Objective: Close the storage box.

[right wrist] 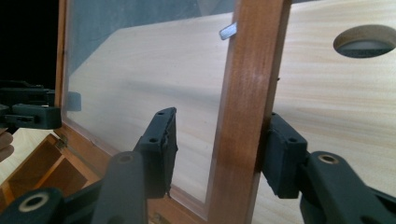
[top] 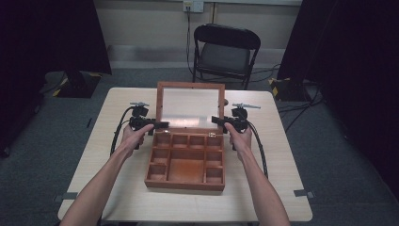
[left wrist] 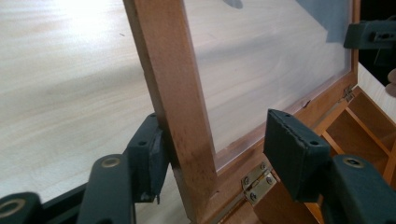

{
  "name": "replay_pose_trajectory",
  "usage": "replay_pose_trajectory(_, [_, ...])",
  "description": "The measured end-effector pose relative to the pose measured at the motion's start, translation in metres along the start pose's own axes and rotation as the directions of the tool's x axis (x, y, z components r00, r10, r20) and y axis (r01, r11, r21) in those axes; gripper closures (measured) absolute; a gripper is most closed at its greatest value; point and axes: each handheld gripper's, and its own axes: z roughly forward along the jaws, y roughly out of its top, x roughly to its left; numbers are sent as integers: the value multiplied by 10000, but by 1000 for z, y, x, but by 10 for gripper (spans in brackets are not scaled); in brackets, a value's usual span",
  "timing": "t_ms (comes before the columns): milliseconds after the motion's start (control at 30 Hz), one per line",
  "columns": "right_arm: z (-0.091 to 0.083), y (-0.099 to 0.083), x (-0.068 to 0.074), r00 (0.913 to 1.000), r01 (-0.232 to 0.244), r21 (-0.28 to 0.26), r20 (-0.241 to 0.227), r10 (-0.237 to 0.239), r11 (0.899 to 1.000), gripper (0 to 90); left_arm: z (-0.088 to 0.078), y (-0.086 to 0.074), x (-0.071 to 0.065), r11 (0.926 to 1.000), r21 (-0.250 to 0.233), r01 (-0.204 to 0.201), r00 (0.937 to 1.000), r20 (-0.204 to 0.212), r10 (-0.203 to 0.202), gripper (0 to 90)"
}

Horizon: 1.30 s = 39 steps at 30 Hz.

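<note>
Both my forearms reach in from the near edge, hands level either side of the wooden box (top: pixel 186 162) at its hinge line. My left gripper (left wrist: pixel 212 149) has its jaws spread around the left rail of the raised glass lid (top: pixel 190 105): the outer pad (left wrist: pixel 152 156) touches the wood, the inner one stands off it. My right gripper (right wrist: pixel 217 149) straddles the lid's right rail, jaws parted, a gap at the inner pad. Bare table (top: pixel 117 101) lies outboard of each gripper; a chair (top: pixel 226 49) stands beyond the far edge.
</note>
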Motion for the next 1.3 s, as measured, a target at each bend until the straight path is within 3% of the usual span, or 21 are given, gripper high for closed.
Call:
replay_pose_trajectory(233, [-9, 4, 6, 9990, 432, -136, -57, -433, 9990, 544, -7, 4, -5, 9994, -257, -242, 9996, 117, 245, 375])
replay_pose_trajectory(567, [-20, 2, 15, 9984, 523, -467, -195, -533, 9975, 528, -19, 0, -13, 9966, -671, -474, 9988, -124, 467, 448])
replay_pose_trajectory(867, [-31, -4, 25, 9966, 761, -347, -278, -771, 9965, 522, -28, -7, -18, 9930, -940, -722, 9967, -439, 683, 520])
replay_pose_trajectory(1000, [-34, -2, 26, 9974, 637, -483, -308, -653, 9968, 525, -30, -6, -18, 9922, -927, -829, 9958, -464, 788, 531])
replay_pose_trajectory(1167, [-34, 0, 30, 9976, 575, -505, -360, -594, 9971, 516, -38, -5, -19, 9893, -1282, -702, 9973, -313, 668, 532])
replay_pose_trajectory(1300, [-37, 0, 35, 9962, 711, -521, -466, -735, 9961, 497, -48, -3, -23, 9865, -1342, -935, 9955, -282, 905, 526])
